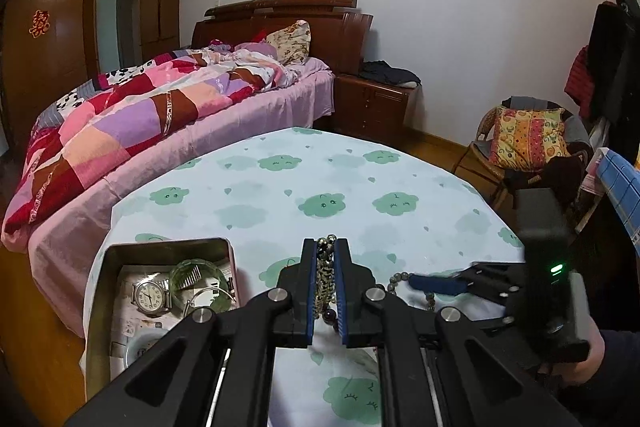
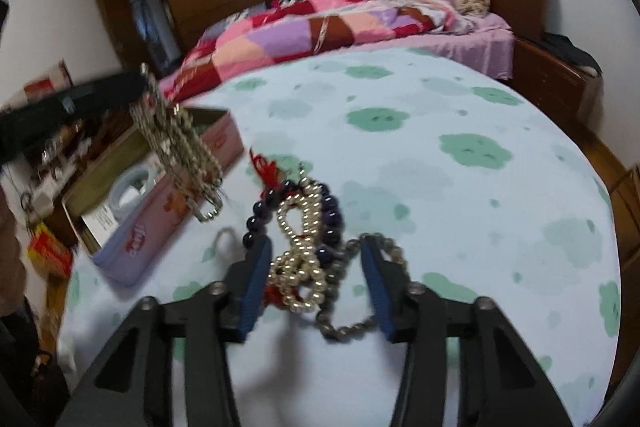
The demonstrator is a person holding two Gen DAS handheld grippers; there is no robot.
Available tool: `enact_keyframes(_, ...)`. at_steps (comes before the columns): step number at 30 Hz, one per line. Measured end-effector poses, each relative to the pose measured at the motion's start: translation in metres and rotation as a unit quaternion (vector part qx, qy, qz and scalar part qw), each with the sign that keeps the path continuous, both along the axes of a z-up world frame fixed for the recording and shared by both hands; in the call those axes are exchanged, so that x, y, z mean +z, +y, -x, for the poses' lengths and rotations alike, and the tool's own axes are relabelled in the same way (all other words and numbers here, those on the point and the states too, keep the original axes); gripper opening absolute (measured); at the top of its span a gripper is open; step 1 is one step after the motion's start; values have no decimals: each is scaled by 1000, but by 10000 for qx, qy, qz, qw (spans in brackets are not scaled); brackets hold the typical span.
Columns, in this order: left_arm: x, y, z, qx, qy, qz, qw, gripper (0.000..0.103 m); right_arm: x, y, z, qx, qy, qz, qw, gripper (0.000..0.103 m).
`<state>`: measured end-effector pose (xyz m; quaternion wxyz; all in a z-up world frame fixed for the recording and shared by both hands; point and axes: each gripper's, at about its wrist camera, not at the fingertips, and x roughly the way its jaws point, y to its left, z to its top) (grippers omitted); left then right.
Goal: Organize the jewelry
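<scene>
My left gripper is shut on a pale metal chain necklace and holds it above the table; in the right wrist view the left gripper is at the far left with the chain hanging beside the pink tin box. My right gripper is open around a heap of jewelry on the table: a pearl strand, dark purple beads and grey beads. The tin holds a watch and a green bangle.
The round table has a pale cloth with green clouds. A bed with a patchwork quilt stands behind it. A chair with a cushion is at the right. The right gripper shows in the left wrist view.
</scene>
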<state>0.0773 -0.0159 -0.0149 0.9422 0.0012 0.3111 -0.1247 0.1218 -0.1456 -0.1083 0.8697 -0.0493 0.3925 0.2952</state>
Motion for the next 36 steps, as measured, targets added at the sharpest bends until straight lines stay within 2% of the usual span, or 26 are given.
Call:
enact_keyframes(2, 0, 0, 0, 13, 12, 8, 10000, 7, -7, 7, -5, 111, 210, 151, 9996, 31)
enact_keyframes(4, -1, 1, 0, 17, 24, 17, 10000, 7, -8, 9, -6, 118, 211, 251, 9994, 25)
enact_keyframes(5, -2, 2, 0, 20, 37, 21, 10000, 7, -8, 9, -5, 178, 177, 284, 9993, 14)
enact_keyframes(6, -2, 2, 0, 23, 42, 23, 10000, 7, -6, 10, -3, 242, 160, 288, 9992, 9)
enact_keyframes(9, 0, 5, -1, 40, 26, 40, 10000, 7, -4, 13, 5, 276, -8, 394, 9988, 9)
enact_keyframes(13, 6, 10, 1, 72, -49, 34, 10000, 7, 5, 7, 8, 190, -191, 167, 9995, 8)
enact_keyframes(25, 32, 27, 8, 181, -346, 53, 9992, 7, 57, -3, 12, 17, -827, -292, 9961, 9)
enact_keyframes(36, 51, 67, 15, 638, -592, 10, 9962, 7, 77, 12, 11, 198, -1090, -571, 9922, 8)
